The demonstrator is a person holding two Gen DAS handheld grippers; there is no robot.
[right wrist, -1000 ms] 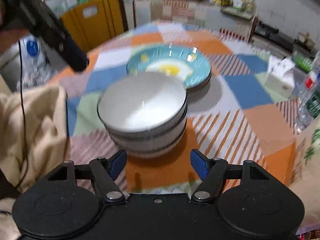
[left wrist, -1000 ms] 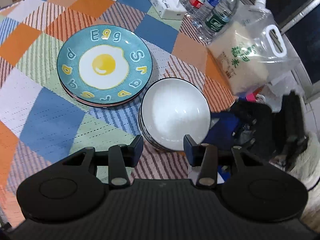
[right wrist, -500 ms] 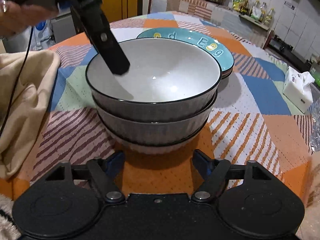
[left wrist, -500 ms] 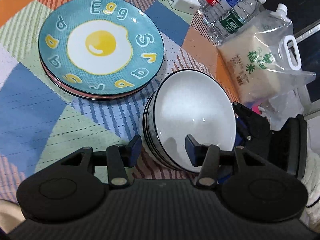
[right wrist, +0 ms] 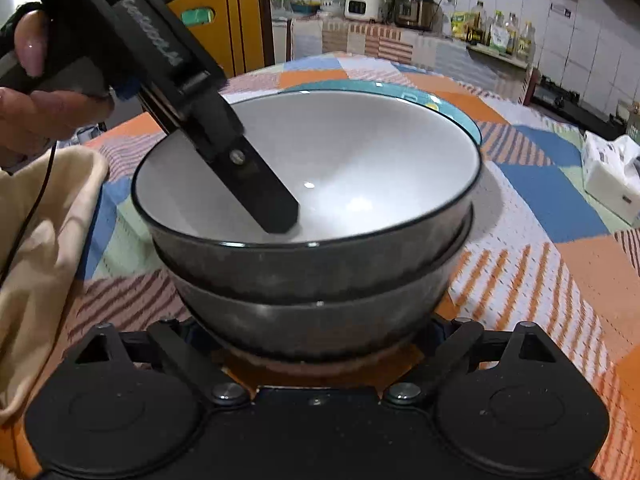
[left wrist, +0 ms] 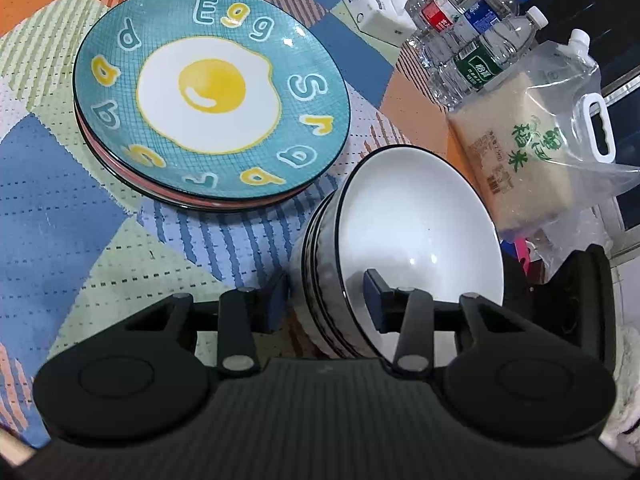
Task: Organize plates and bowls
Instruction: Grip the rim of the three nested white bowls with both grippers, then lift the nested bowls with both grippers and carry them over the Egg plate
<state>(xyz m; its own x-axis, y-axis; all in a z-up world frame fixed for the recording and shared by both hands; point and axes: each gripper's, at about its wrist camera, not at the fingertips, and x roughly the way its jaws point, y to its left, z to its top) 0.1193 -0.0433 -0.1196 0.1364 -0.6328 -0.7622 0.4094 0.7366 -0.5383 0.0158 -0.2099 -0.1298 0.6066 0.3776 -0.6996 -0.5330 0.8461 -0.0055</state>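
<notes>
Here the left claw [left wrist: 326,298] is closing astride the near wall of the top white-lined, dark-rimmed ceramic bowl [left wrist: 416,236], one finger inside, one outside the stack. The right claw [right wrist: 316,330] is opening wide around that stack's base, not gripping. Just beyond the bowls lies the teal fried-egg plate [left wrist: 212,96], stacked on the patchwork-covered table [left wrist: 60,216].

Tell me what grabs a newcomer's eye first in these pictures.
The teal fried-egg plate, topping a plate stack on the patchwork tablecloth. Beside it, a stack of white bowls: the left tongs are closing astride the top bowl's rim, while the right tongs open wide around the stack's base.
</notes>
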